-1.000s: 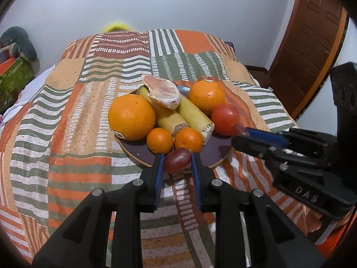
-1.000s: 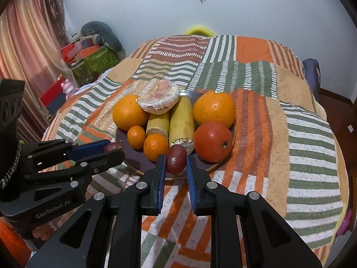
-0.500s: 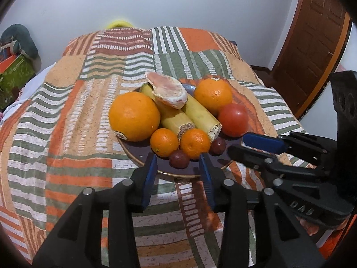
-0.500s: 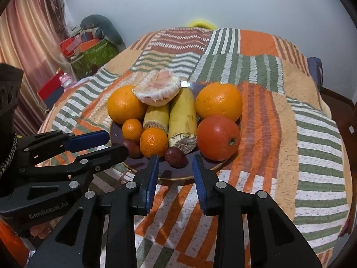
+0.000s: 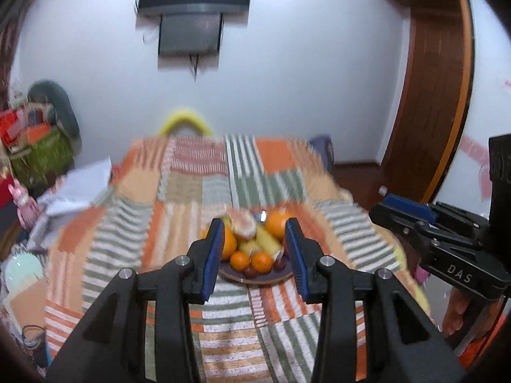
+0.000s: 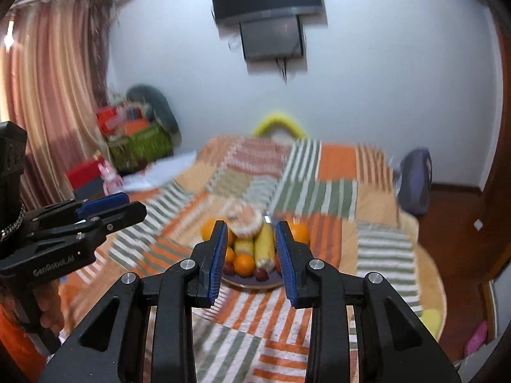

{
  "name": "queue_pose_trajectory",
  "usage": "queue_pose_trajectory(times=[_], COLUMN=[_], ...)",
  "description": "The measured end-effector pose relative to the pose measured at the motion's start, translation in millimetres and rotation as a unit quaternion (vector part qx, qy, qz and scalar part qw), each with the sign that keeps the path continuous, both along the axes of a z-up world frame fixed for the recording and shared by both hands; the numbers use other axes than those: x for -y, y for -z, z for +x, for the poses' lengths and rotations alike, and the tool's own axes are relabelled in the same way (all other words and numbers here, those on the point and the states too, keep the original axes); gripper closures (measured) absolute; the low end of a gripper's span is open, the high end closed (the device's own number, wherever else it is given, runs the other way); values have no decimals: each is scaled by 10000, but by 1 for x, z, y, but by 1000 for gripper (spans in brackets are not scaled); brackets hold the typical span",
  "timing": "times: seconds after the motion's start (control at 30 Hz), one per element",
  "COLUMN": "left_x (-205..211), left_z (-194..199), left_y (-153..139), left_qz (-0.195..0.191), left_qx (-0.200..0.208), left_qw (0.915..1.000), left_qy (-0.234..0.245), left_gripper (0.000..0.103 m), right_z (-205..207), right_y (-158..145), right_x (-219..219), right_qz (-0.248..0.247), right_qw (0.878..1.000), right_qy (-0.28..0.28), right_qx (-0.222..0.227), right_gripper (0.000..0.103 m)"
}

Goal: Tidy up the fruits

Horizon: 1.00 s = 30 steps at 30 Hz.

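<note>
both grippers raised clear of the bed. your left gripper [image 5: 254,257] and right gripper [image 6: 250,260] stand with blue-padded jaws apart, nothing between them. at twelve o'clock beyond each, well apart, the dark round plate [image 5: 234,277] carries the piled oranges, bananas and small dark fruits on the striped patchwork bedcover [image 5: 179,217]. judged: everything is plated; if you re-approach, descend slowly to avoid toppling the pile.

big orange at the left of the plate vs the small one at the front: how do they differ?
The big orange is much larger than the small orange. The big orange sits at the plate's back left, partly behind a blue finger pad; the small orange sits at the front centre, in full view. Both are round, orange and on the plate.
</note>
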<state>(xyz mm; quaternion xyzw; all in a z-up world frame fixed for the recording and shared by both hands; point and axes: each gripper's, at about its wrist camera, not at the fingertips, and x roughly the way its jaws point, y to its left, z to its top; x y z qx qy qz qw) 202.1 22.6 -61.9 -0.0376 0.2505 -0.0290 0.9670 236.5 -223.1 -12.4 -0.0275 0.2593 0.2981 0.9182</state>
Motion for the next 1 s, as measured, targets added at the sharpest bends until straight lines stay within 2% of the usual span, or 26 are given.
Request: queue_pose_trajectory(times=[0.2, 0.37, 0.47, 0.57, 0.6, 0.67, 0.8, 0.87, 1.0], left_x=[12, 23, 26, 25, 26, 27, 27, 27, 29], left_z=[-72, -120, -139, -150, -154, -157, -162, -166, -173], left_y=[-60, -84, -89, -92, -93, -92, -90, -89, -87], left_qz=[181, 355, 323, 272, 269, 276, 307, 325, 351], left_qx=[888, 1361, 1503, 1605, 1638, 1661, 1677, 1696, 1715], left_qw=[9959, 9900, 9880, 9865, 9859, 9854, 9850, 9845, 9840], left_qy=[-25, -130, -153, -198, -213, -232, -268, -295, -324], left_gripper=[62, 42, 33, 19, 18, 12, 6, 3, 1], right_z=[-59, -99, -114, -121, -124, -124, -129, -132, -140], right_y=[-55, -79, -85, -85, -85, -83, -81, -81, -79], right_x=[17, 24, 24, 23, 24, 23, 23, 25, 28], right_qz=[398, 649, 679, 697, 729, 734, 722, 723, 693], right_qw=[9968, 9914, 9891, 9870, 9859, 9854, 9846, 9842, 9834], right_qy=[43, 152, 194, 294, 336, 385, 498, 548, 646], right_qx=[686, 1130, 1290, 1418, 1466, 1489, 1510, 1520, 1545], right_gripper=[74, 57, 51, 35, 30, 30, 18, 16, 4])
